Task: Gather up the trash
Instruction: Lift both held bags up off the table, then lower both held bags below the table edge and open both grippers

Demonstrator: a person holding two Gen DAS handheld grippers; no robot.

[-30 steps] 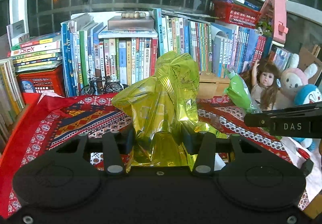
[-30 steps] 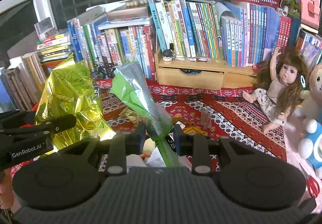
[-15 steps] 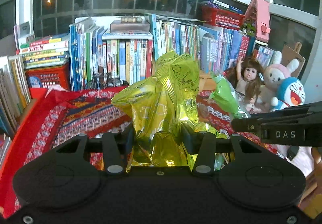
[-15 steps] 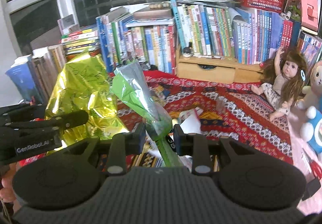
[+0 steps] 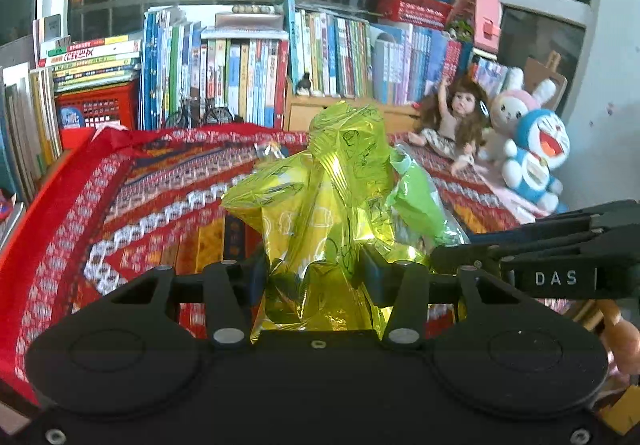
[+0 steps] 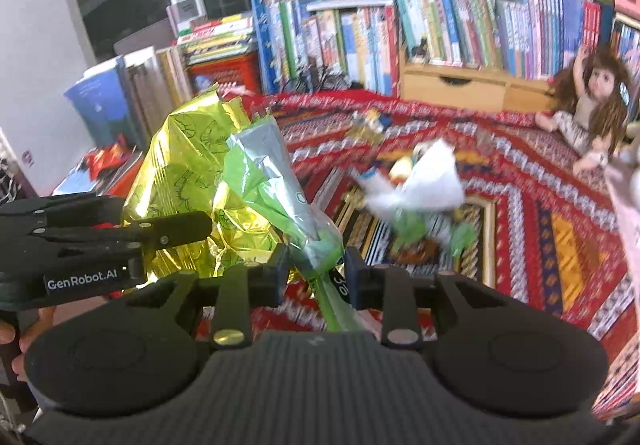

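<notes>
My left gripper [image 5: 314, 271] is shut on a crumpled yellow-green foil wrapper [image 5: 324, 189] and holds it above the red patterned cloth [image 5: 152, 205]. My right gripper [image 6: 314, 271] is shut on a green and silver wrapper [image 6: 276, 185], also held up. The two grippers are side by side: the green wrapper shows in the left wrist view [image 5: 416, 201], the yellow wrapper in the right wrist view [image 6: 188, 173]. A pile of loose trash, white paper and green scraps [image 6: 420, 201], lies on the cloth ahead of the right gripper.
Rows of books [image 5: 248, 73] line the back, with a red basket [image 5: 94, 109] at the left and a wooden drawer box [image 6: 452, 89]. A doll [image 5: 452, 121] and plush toys [image 5: 532, 153] sit at the right.
Both grippers have pulled back and risen with their wrappers. The books and doll look farther off, and more of the cloth and the trash pile shows.
</notes>
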